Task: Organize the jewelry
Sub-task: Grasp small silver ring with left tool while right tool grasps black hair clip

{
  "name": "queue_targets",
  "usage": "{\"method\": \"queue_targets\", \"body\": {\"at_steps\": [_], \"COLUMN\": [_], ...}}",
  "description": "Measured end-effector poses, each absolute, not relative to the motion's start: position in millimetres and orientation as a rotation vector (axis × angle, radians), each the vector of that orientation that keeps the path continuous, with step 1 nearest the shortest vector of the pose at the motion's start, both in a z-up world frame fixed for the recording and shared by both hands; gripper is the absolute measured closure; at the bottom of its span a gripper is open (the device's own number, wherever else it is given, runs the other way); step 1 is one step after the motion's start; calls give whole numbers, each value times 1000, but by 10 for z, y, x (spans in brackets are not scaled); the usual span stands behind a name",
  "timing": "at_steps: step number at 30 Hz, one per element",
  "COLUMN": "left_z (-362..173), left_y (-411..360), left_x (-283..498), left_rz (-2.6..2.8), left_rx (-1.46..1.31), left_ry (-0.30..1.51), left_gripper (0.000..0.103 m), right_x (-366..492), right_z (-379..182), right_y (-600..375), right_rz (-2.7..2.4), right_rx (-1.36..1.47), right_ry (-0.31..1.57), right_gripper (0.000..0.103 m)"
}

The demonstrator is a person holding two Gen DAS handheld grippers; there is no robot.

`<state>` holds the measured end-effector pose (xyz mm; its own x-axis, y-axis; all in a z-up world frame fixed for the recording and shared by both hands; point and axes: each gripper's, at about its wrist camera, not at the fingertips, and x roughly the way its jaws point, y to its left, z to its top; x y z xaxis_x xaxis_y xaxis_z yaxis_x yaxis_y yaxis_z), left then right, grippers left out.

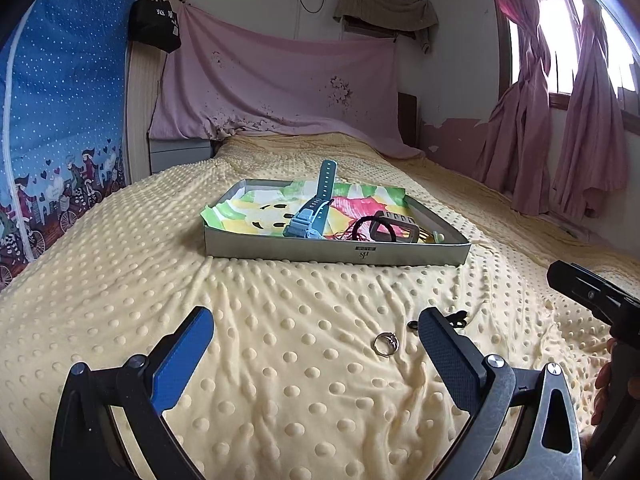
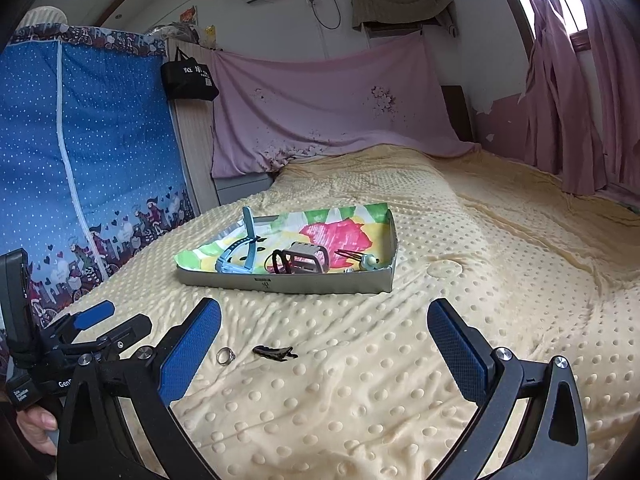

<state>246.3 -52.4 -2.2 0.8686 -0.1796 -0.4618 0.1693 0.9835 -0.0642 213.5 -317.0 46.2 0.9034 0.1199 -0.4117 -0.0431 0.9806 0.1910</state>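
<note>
A silver ring point(image 1: 386, 344) lies on the yellow dotted blanket just left of my left gripper's right finger; it also shows in the right wrist view point(image 2: 225, 356). A dark hair clip point(image 2: 275, 352) lies beside it, partly hidden by that finger in the left wrist view point(image 1: 459, 318). A grey box lid point(image 1: 336, 249) point(image 2: 288, 283) lined with colourful cloth holds a blue watch point(image 1: 310, 216) point(image 2: 240, 256), a grey watch band point(image 2: 308, 262), a black hair tie and small pieces. My left gripper point(image 1: 316, 332) and right gripper point(image 2: 324, 328) are open and empty above the blanket.
The bed fills both views. A blue fabric wardrobe point(image 2: 80, 160) stands at the left, a pink sheet point(image 1: 280, 88) hangs behind the bed, and pink curtains point(image 1: 560, 120) hang at the right. The right gripper's body point(image 1: 600, 304) shows at the left view's right edge.
</note>
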Motion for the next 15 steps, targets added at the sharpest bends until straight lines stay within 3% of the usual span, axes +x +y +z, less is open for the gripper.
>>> {"method": "queue_targets", "body": {"at_steps": [15], "left_z": [-109], "left_y": [-525], "left_x": [2670], "left_rz": [-196], "left_rx": [-52], "left_ry": [553], "left_gripper": [0], "right_x": [2461], "right_z": [182], "right_y": [-3057], "right_rz": [128], "right_rx": [167], "right_ry": [560], "right_gripper": [2]}}
